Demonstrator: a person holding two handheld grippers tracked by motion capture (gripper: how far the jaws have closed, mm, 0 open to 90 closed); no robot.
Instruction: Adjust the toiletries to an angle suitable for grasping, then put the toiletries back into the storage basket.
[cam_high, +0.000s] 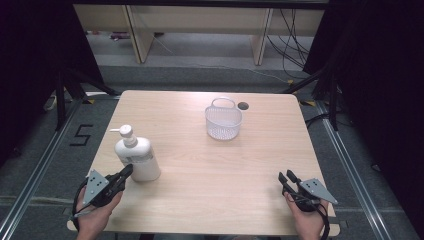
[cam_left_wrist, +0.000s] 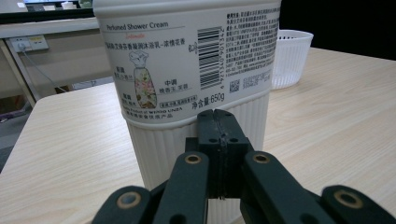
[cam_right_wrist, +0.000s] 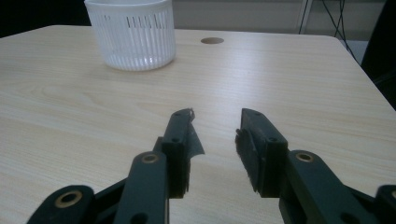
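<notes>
A white pump bottle stands at the left of a pale wood-grain table, its label reading "Perfumed Shower Cream" above a small picture of a flowered bottle, a barcode, a QR code, blocks of fine Chinese print and "650g". The label is smooth and glossy; below it the plastic body runs in fine upright ribs. The left gripper, black with brass-coloured pivot pins, has its jaws pressed flat together with nothing between them, the tips right at the bottle's ribbed base. At the table's near right corner the right gripper lies low over the bare wood, its jaws parted by a clear gap and holding nothing; a shred of dark padding hangs torn from one inner face. Farther back stands a small white slotted plastic basket with a loop handle, beside a round hole in the tabletop.
</notes>
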